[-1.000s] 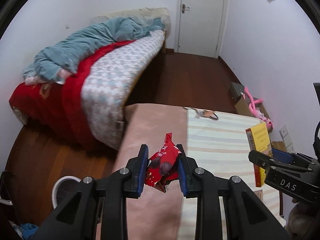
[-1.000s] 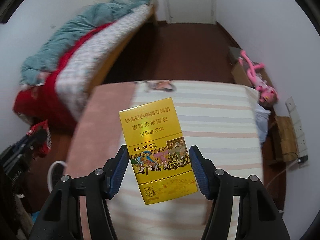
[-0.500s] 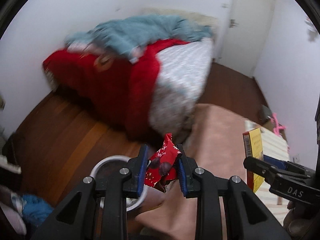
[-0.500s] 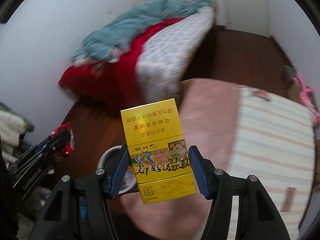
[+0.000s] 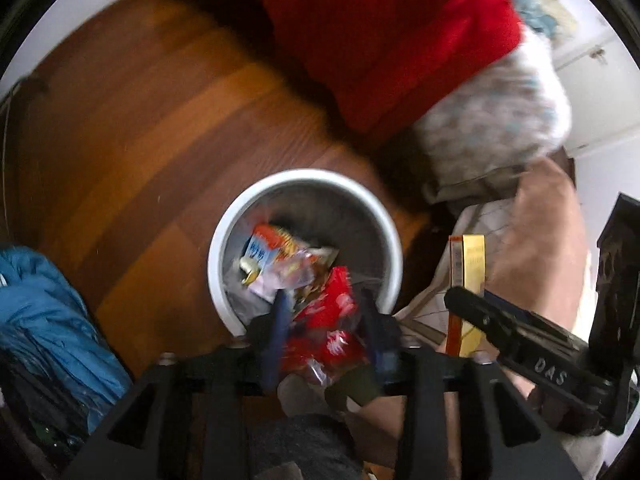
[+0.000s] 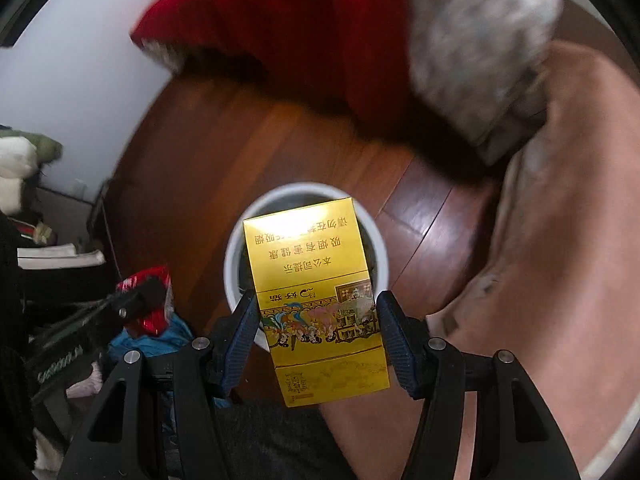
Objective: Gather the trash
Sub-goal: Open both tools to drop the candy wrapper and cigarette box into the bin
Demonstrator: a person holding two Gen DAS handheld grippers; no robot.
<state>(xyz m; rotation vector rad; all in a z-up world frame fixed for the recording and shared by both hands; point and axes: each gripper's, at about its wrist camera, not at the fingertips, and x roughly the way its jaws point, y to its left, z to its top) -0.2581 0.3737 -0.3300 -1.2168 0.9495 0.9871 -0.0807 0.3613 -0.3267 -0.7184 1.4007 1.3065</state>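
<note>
Blue bag (image 5: 44, 320) on floor (image 5: 132, 128), far left. Left gripper (image 5: 324, 312) above white bin (image 5: 240, 216), jaws opening, red wrapper (image 5: 330, 312) loose between them over bin's near rim. Bin holds other wrappers. Right gripper (image 6: 316, 316) clamped on yellow box (image 6: 316, 296), box above bin (image 6: 382, 264). Red blanket (image 5: 380, 32) on bed beyond.

My left gripper (image 5: 324, 320) and right gripper (image 6: 316, 332) are black triangulated frames with silver screws, ribbed blue pads (image 6: 244, 332), white lettering at three o'clock.
</note>
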